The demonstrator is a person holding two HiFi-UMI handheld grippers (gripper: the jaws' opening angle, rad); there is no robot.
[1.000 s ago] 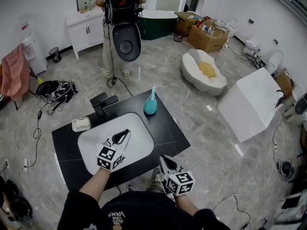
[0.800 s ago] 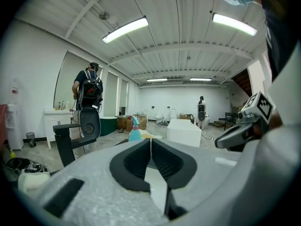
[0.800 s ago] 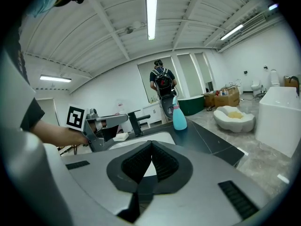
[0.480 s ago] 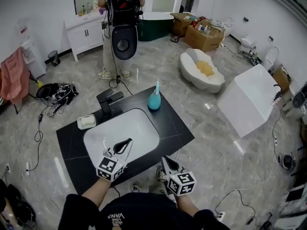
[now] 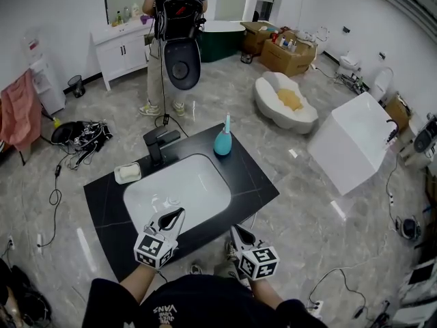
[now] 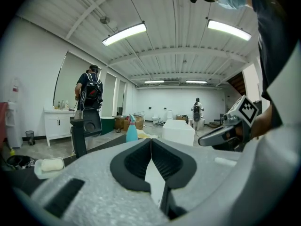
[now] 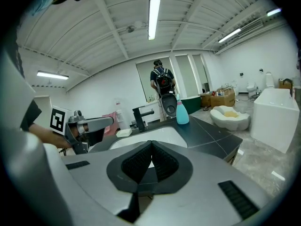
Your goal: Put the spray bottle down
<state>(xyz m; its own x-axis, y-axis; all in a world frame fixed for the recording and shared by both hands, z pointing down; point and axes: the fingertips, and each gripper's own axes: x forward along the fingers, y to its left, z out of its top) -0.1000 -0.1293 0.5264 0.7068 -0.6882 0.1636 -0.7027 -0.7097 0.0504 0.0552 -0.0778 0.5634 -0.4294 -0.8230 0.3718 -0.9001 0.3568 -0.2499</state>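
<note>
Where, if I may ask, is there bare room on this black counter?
Widest: the countertop right of the sink, in front of the spray bottle. Narrower: the strip left of the sink, in front of the soap dish. Crowded: the back edge around the faucet.

Cropped and unreadable parts
The standing person (image 5: 175, 19) is cut off at the head view's top edge; the small items (image 5: 130, 11) on the white cabinet (image 5: 126, 46) cannot be identified.

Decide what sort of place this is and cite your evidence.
Probably a bathroom-fittings showroom or test studio: a freestanding black counter with a sink and faucet, a green bathtub, and a white vanity cabinet.
</note>
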